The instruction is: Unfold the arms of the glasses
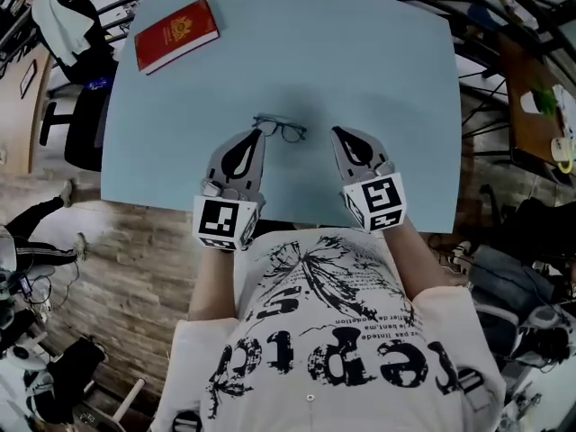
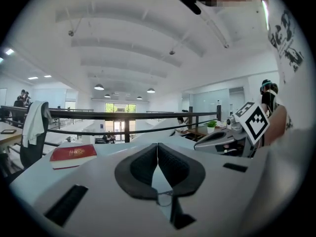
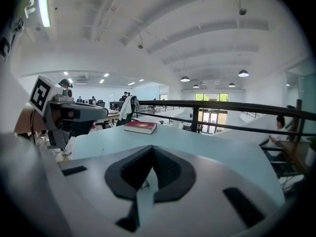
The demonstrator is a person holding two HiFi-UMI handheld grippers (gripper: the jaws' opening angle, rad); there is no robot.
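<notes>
A pair of thin dark-framed glasses (image 1: 281, 130) lies near the middle of the light blue table (image 1: 378, 70). My left gripper (image 1: 260, 133) is shut, with its tips right at the glasses' left end. I cannot tell if they touch. My right gripper (image 1: 335, 132) is also shut, a short way to the right of the glasses and apart from them. In the left gripper view the jaws of the left gripper (image 2: 158, 145) meet at the tips with nothing between them. Part of a lens (image 2: 164, 198) shows through the gap below. In the right gripper view the right gripper (image 3: 151, 148) is shut with nothing in it.
A red book (image 1: 175, 34) lies at the table's far left corner. A dark railing (image 3: 222, 106) runs beyond the far edge. A chair with a jacket (image 1: 76, 25) stands off the left side. The table's near edge (image 1: 297, 221) is close to the person's body.
</notes>
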